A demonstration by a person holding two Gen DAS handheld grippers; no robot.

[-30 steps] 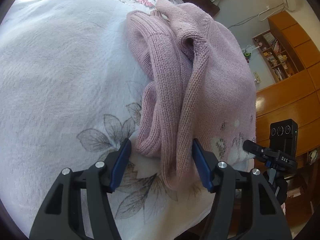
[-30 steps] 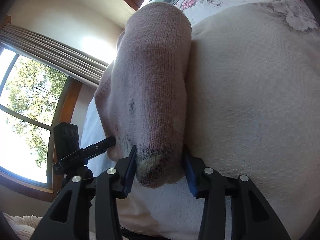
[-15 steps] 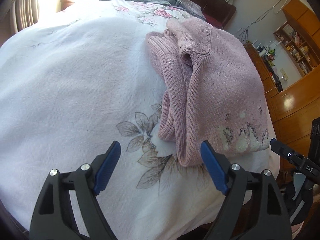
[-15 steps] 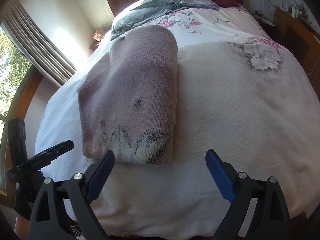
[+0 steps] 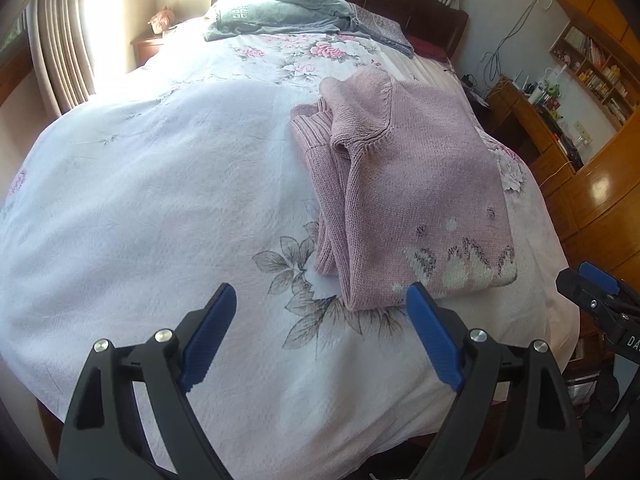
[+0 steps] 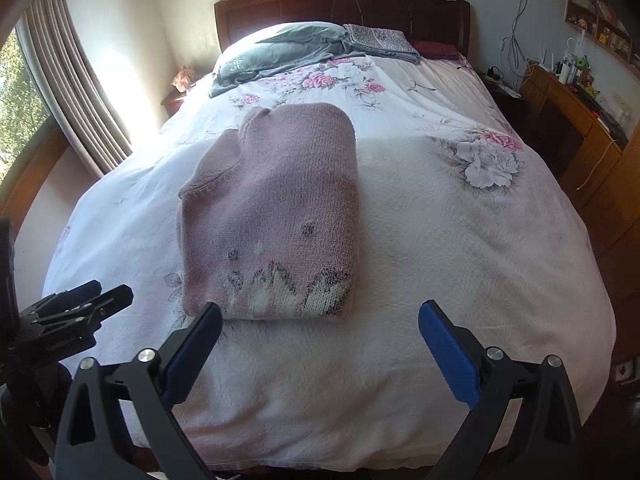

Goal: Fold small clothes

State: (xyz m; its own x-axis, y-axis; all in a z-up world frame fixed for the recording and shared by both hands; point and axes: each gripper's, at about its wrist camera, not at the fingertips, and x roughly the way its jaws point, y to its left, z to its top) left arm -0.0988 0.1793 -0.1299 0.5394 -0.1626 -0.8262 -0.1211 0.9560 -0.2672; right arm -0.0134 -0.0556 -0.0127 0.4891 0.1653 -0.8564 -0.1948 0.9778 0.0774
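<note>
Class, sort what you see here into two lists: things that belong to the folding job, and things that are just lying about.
Job:
pink sweater, folded on the bed cover
left gripper, open
right gripper, open

Lying about:
grey garment near the headboard
patterned pillow

a white floral duvet (image 6: 460,248) covers the bed, pink blooms printed near its head. a grey-green garment (image 6: 280,54) and a folded patterned cloth (image 6: 380,42) lie against the dark wooden headboard (image 6: 340,4). beige curtains (image 6: 68,92) hang at the left; a wooden desk (image 6: 576,120) stands at the right.
</note>
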